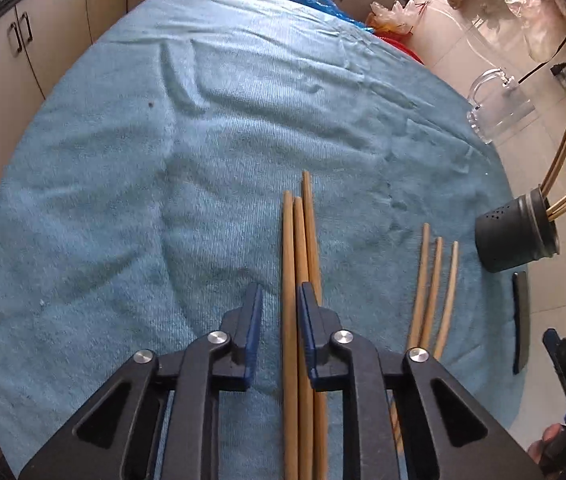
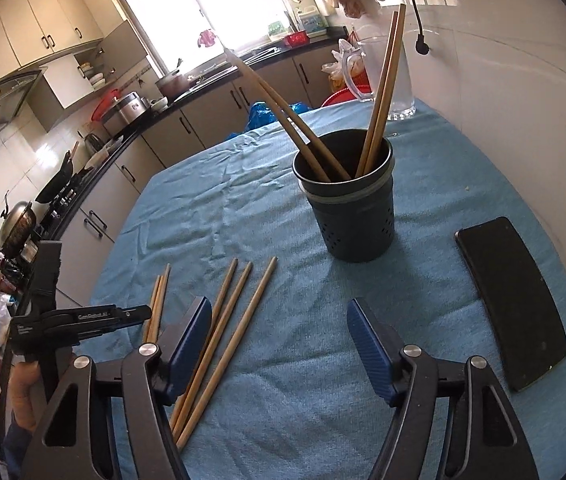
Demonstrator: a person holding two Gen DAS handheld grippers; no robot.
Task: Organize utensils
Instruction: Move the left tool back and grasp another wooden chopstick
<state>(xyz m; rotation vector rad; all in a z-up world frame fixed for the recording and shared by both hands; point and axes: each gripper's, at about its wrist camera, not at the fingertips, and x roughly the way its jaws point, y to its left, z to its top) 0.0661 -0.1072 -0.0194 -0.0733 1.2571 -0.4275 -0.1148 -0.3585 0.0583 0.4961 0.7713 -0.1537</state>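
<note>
my left tongs (image 1: 281, 320) point steeply down at the table (image 1: 123, 200), which is covered by a blue towel, and their jaws are narrow. two of a bunch of three wooden chopsticks (image 1: 298, 248) run between the blue pads (image 1: 309, 320); the third goes under the right pad. the right pad touches the sticks, while the left pad stands a little off them with a gap showing, so i can't tell if it's a real grip. those sticks lie flat on the towel, pointing straight ahead of the left tongs. a second bunch of three chopsticks (image 1: 435, 288) lies to the right of the left tongs, near but apart from the first bunch. my right tongs (image 2: 279, 344) are wide with nothing between the pads; the second bunch (image 2: 227, 328) passes under and just beside their left pad. the dark holder cup (image 2: 347, 208) stands upright ahead of the right tongs, slightly right of centre, with four chopsticks (image 2: 381, 92) already in it, leaning out two to each side. a black phone (image 2: 515, 300) lies flat on the towel to the right of the right tongs. a clear glass jug (image 2: 383, 76) stands behind the cup at the far table edge. my hand (image 2: 23, 396) on the left tongs' grip shows at the left edge of the right view.
</note>
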